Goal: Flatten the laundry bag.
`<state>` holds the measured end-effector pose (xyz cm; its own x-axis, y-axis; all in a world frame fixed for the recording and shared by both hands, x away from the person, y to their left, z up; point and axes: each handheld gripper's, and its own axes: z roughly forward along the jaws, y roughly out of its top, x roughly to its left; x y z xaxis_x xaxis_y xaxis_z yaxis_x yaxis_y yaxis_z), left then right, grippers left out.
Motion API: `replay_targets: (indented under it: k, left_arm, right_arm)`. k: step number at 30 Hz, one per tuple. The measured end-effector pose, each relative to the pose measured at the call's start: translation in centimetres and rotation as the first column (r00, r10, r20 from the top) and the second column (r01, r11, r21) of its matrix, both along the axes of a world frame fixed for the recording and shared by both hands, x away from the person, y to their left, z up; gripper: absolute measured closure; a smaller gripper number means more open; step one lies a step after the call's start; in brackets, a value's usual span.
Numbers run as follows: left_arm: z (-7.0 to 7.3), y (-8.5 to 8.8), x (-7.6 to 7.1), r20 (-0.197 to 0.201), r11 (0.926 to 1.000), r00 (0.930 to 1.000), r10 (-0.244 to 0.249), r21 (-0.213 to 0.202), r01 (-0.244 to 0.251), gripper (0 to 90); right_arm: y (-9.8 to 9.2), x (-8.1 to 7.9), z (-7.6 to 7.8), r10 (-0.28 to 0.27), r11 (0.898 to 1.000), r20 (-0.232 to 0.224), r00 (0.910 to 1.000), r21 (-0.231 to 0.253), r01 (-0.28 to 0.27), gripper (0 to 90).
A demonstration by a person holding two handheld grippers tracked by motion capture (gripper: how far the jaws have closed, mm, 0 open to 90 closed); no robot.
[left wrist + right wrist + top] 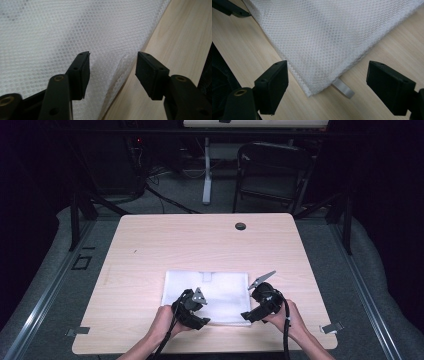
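Light wood table [150,245] with rounded corners carried a single item: a white mesh cloth [220,287], folded flat into a rectangle near the table's near edge, roughly centered. A small grey tab [343,89] stuck out from under the cloth's near right corner onto bare wood. Dark round grommet hole [240,226] sat near the far edge.

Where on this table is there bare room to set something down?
The far half of the table, between the white mesh bag and the cable hole, is bare, as are the strips left and right of the bag. The near edge is crowded by both grippers.
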<state>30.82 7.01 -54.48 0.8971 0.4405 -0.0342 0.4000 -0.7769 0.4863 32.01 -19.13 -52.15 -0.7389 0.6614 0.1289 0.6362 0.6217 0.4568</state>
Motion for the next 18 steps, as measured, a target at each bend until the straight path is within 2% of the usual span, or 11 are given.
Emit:
replay_targets:
  k: [5, 12, 18]
  left_arm:
    - [-0.63, -0.54, 0.01, -0.027, 0.9990, 0.9995, -0.016, 0.041, 0.017, 55.5]
    - [-0.87, -0.20, 0.27, -0.034, 0.9997, 0.9994, -0.008, 0.022, 0.009, 69.3]
    - [-0.97, -0.26, 0.42, -0.020, 0.9996, 0.9998, -0.008, 0.028, 0.009, 77.9]
  right_arm:
    - [0.05, -0.02, -0.08, 0.006, 1.000, -0.007, 1.0000, -0.013, -0.006, 21.8]
    - [0.35, -0.07, -0.33, 0.018, 1.000, -0.019, 0.9997, -0.020, -0.018, 27.1]
    - [0.53, -0.19, -0.33, 0.013, 1.000, -0.015, 0.9998, -0.022, -0.014, 34.1]
